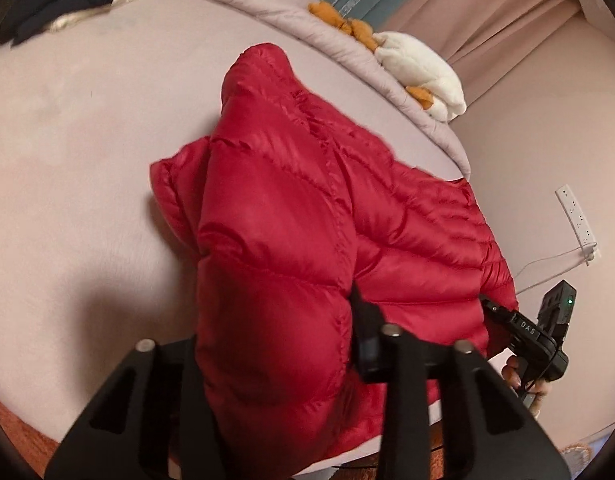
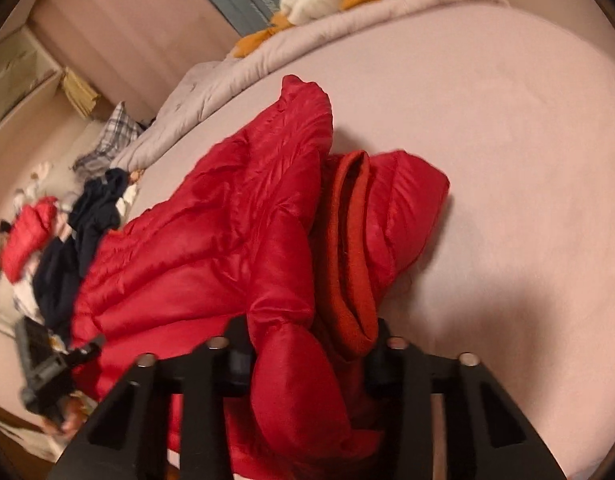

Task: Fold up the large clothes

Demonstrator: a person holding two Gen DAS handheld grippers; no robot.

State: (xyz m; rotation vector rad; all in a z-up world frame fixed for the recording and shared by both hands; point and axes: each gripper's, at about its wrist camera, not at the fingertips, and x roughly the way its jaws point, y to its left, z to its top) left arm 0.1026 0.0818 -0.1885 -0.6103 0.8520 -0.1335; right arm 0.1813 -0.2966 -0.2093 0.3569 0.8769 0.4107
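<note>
A red puffer jacket [image 1: 307, 216] lies on the pale pink bed [image 1: 75, 152], partly lifted at the near edge. My left gripper [image 1: 279, 356] is shut on a thick quilted fold of the jacket. My right gripper [image 2: 307, 364] is shut on another bunched part of the jacket [image 2: 211, 240], next to its orange-red fleece collar lining [image 2: 351, 256]. The right gripper also shows in the left wrist view [image 1: 523, 328] at the jacket's right edge. The left gripper shows blurred in the right wrist view [image 2: 55, 364].
A rolled grey quilt [image 1: 299, 16] with a white and orange plush toy [image 1: 419, 68] lies along the far edge. A pile of dark and red clothes [image 2: 67, 232] sits on the bed's left. A power strip [image 1: 577, 220] hangs on the wall.
</note>
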